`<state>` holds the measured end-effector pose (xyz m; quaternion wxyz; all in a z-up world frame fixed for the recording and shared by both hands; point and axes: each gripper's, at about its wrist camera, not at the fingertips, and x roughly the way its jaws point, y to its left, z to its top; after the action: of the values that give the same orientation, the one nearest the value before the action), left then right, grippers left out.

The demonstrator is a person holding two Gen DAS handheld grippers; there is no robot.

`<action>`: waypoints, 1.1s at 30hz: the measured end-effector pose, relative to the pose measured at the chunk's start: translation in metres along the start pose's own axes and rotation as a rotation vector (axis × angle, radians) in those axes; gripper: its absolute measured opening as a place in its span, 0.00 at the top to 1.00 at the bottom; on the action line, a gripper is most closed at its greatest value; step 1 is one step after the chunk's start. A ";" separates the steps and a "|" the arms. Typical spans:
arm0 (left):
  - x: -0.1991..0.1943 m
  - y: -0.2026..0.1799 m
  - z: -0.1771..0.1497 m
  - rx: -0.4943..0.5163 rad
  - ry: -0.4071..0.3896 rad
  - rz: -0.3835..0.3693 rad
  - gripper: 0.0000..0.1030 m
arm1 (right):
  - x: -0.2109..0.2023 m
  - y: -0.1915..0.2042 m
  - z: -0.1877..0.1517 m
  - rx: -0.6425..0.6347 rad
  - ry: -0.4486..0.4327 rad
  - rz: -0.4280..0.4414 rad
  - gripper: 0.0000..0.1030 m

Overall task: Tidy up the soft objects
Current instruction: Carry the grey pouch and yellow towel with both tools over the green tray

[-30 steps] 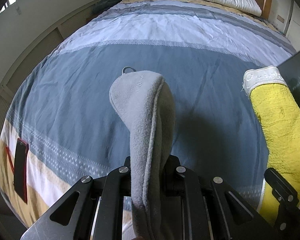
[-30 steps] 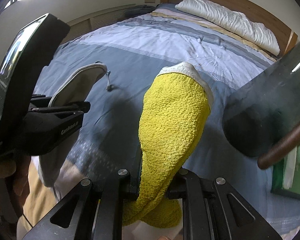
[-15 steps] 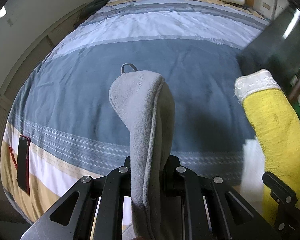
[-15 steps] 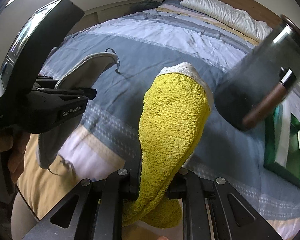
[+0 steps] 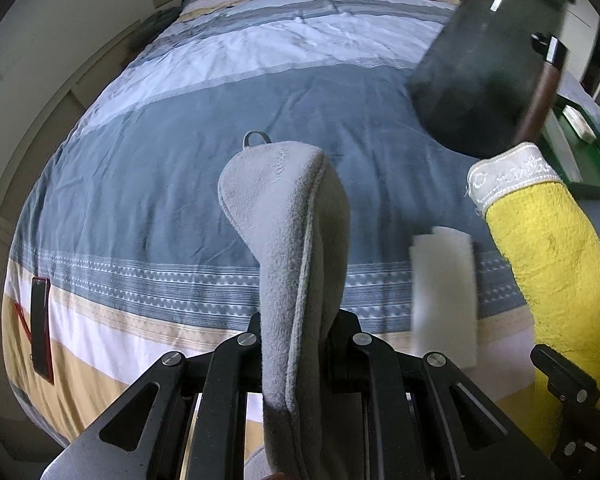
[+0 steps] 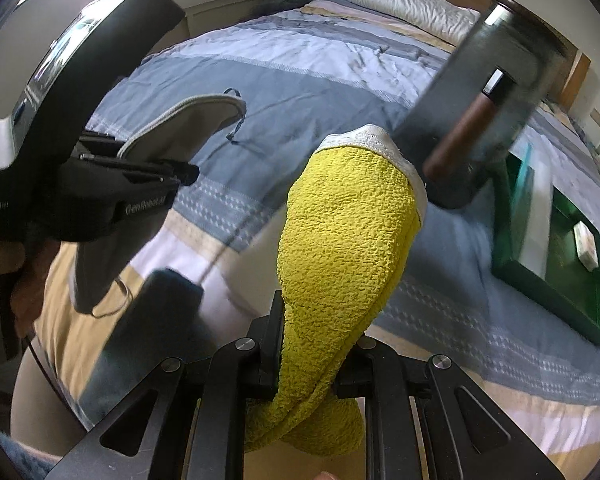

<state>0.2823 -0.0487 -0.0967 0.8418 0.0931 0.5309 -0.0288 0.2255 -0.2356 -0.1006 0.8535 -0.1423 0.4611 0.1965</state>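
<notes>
My left gripper [image 5: 300,344] is shut on a grey fleece cloth [image 5: 288,232] with a small hanging loop; the cloth stands up between the fingers and droops below them. My right gripper [image 6: 316,344] is shut on a yellow textured towel [image 6: 344,232] with a white band at its top. Each view also shows the other hand's load: the yellow towel [image 5: 548,256] at the right edge, the grey cloth [image 6: 180,132] at the left with the left gripper [image 6: 188,172] clamped on it. Both hang over the foot end of a striped blue bed [image 5: 180,152].
A dark blurred cylinder with a brown handle [image 5: 484,64] hangs at the upper right, also the same cylinder [image 6: 484,104]. A green tray [image 6: 556,256] lies on the bed's right side. A white blurred piece [image 5: 444,292] shows near the foot edge. A red-edged dark flat object [image 5: 40,328] lies at left. Pillows [image 6: 412,8] sit by the headboard.
Both grippers have drawn back toward the foot of the bed with their cloths still held. The dark cylinder and green tray have come further into view.
</notes>
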 end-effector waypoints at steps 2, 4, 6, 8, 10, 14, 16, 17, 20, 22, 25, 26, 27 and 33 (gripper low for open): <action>-0.005 -0.011 -0.001 0.019 -0.006 0.000 0.88 | -0.006 -0.006 -0.006 0.009 0.005 -0.007 0.85; -0.007 -0.019 -0.001 0.034 -0.010 -0.007 0.88 | -0.012 -0.013 -0.011 0.025 0.007 -0.014 0.85; -0.012 -0.031 -0.001 0.056 -0.017 -0.016 0.88 | -0.019 -0.022 -0.017 0.039 0.008 -0.026 0.85; -0.015 -0.041 0.000 0.073 -0.018 -0.030 0.88 | -0.023 -0.030 -0.024 0.051 0.009 -0.035 0.85; -0.018 -0.052 0.000 0.092 -0.020 -0.039 0.88 | -0.031 -0.039 -0.033 0.065 0.014 -0.047 0.85; -0.023 -0.072 -0.001 0.126 -0.021 -0.058 0.88 | -0.042 -0.052 -0.050 0.085 0.024 -0.069 0.85; -0.027 -0.082 -0.002 0.147 -0.023 -0.070 0.88 | -0.047 -0.060 -0.058 0.097 0.028 -0.083 0.85; -0.029 -0.091 -0.003 0.163 -0.024 -0.081 0.88 | -0.049 -0.063 -0.060 0.102 0.029 -0.088 0.85; -0.035 -0.113 -0.004 0.199 -0.029 -0.107 0.88 | -0.058 -0.077 -0.073 0.135 0.032 -0.113 0.85; -0.040 -0.129 -0.007 0.224 -0.033 -0.125 0.88 | -0.066 -0.091 -0.082 0.166 0.034 -0.138 0.85; -0.046 -0.149 -0.005 0.256 -0.039 -0.151 0.88 | -0.073 -0.111 -0.092 0.206 0.032 -0.167 0.85; -0.048 -0.157 -0.004 0.267 -0.041 -0.162 0.88 | -0.076 -0.116 -0.095 0.215 0.030 -0.173 0.85; -0.050 -0.165 -0.004 0.276 -0.043 -0.173 0.88 | -0.079 -0.123 -0.098 0.228 0.029 -0.183 0.85; -0.057 -0.201 0.002 0.300 -0.048 -0.226 0.88 | -0.097 -0.157 -0.113 0.292 0.016 -0.233 0.85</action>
<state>0.2291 -0.2495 -0.0700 0.8222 0.1567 0.5075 -0.2044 0.1676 -0.4418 -0.0693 0.8785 -0.0708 0.4718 0.0264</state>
